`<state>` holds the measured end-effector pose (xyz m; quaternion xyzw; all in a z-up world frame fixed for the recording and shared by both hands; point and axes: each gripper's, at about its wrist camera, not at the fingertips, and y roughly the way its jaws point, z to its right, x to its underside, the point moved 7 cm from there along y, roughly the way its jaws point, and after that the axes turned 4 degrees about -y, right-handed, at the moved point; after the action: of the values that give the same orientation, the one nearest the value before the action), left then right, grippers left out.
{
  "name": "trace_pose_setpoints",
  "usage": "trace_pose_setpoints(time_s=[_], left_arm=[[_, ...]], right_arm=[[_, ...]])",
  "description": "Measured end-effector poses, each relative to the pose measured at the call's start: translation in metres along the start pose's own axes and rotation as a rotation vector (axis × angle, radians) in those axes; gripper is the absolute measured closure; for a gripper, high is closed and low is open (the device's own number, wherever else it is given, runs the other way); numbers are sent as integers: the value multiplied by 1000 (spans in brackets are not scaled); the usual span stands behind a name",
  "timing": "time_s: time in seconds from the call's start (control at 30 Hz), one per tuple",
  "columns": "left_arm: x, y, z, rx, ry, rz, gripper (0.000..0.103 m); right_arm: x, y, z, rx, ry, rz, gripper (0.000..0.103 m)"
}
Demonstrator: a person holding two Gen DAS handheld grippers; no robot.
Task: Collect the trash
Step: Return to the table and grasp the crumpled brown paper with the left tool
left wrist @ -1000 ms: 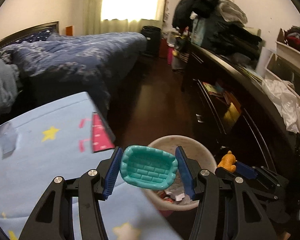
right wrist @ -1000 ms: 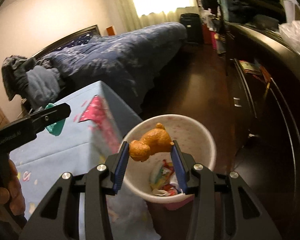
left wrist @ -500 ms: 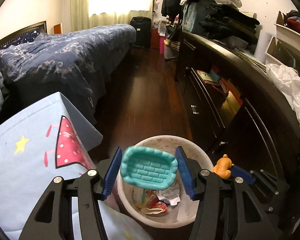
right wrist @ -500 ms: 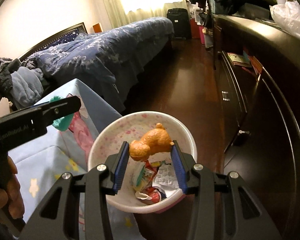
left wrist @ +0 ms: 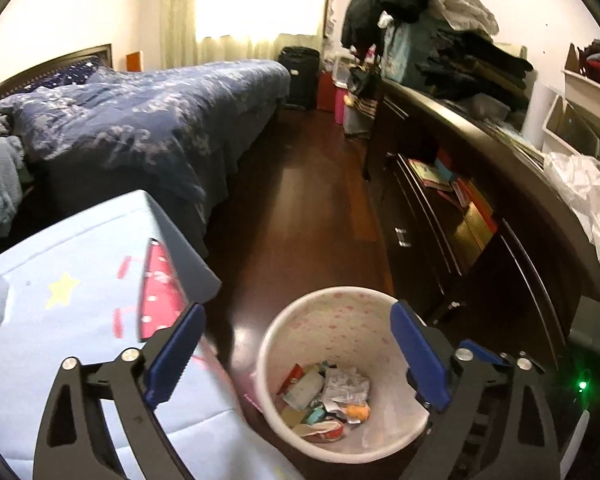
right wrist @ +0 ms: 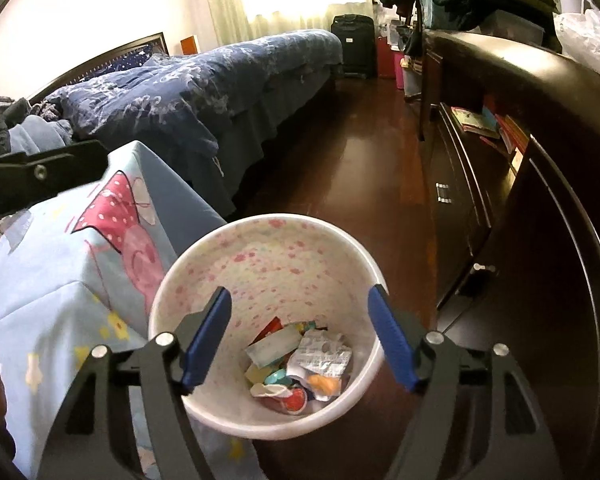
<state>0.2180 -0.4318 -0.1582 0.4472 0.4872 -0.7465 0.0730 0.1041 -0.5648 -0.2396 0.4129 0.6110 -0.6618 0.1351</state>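
Note:
A white bin with pink spots [left wrist: 332, 290] [right wrist: 260, 220] stands on the dark floor beside the table. Crumpled wrappers [left wrist: 324, 392] [right wrist: 320, 356] lie at its bottom. Among them lie an orange toy [left wrist: 358, 412] [right wrist: 324, 384] and a teal piece [left wrist: 316, 414] [right wrist: 276, 378]. My left gripper [left wrist: 296, 344] hangs over the bin, its jaws opening with nothing between them. My right gripper [right wrist: 300, 332] hangs over the same bin, its jaws also opening and empty. In the right wrist view, a black finger of the left gripper [right wrist: 44, 172] shows at the left edge.
A table under a light blue cartoon cloth [left wrist: 60, 300] [right wrist: 60, 260] touches the bin's left side. A dark dresser [left wrist: 480, 240] [right wrist: 540, 200] runs along the right. A bed with a blue quilt [left wrist: 140, 120] lies beyond, with wooden floor [left wrist: 308, 200] between them.
Both grippers have opened over the bin. The teal tray has left the left jaws and the orange toy the right jaws; the toy now lies in the bin.

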Motion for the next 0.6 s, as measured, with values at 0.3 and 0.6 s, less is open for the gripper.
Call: trace_pose_setpoints(time_s=[0.3,0.6], left_arm=[[4,-49,-70,-159,-51,69,4],[33,-107,-206,-383,-208,88,4]], right_arm=[[-6,-29,-46,-78,-58,14,20],[-24,-63,-146,-190,-255,67,15]])
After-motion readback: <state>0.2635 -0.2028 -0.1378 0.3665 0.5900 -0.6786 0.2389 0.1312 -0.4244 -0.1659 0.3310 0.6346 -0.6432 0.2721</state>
